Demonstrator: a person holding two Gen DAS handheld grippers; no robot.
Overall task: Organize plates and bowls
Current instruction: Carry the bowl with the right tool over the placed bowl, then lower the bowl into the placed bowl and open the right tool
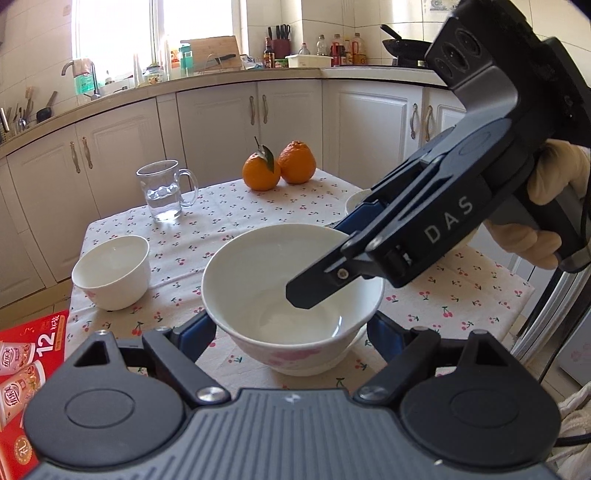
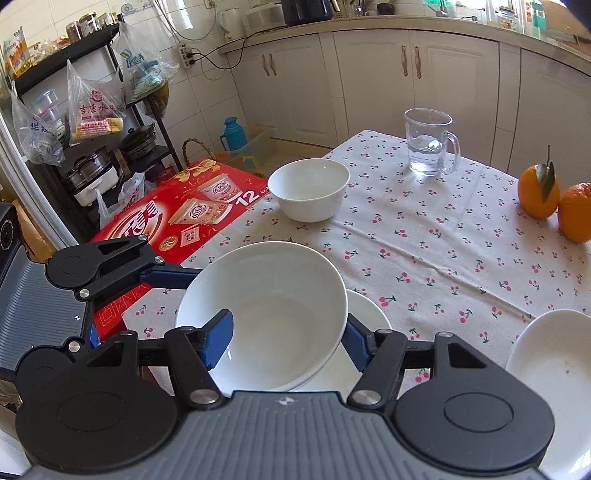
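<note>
In the left wrist view, the left gripper (image 1: pixel 291 332) clasped the big white ceramic bowl (image 1: pixel 291 291) from both sides above the cherry-print tablecloth (image 1: pixel 424 306). In the right wrist view, the right gripper (image 2: pixel 288 343) pinched that bowl's (image 2: pixel 262 314) wall, over a white plate (image 2: pixel 369 314).

Sunlit window (image 1: pixel 110 33), white tiled walls (image 1: pixel 328 18), cream cabinets (image 1: pixel 221 122), black shelf rack (image 2: pixel 74 48), cherry-print tablecloth (image 2: pixel 424 240)

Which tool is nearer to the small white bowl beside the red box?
Left. The left tool straddles the large bowl, on the side facing the small white bowl. The right tool grips the large bowl's rim from the opposite side, farther from it.
</note>
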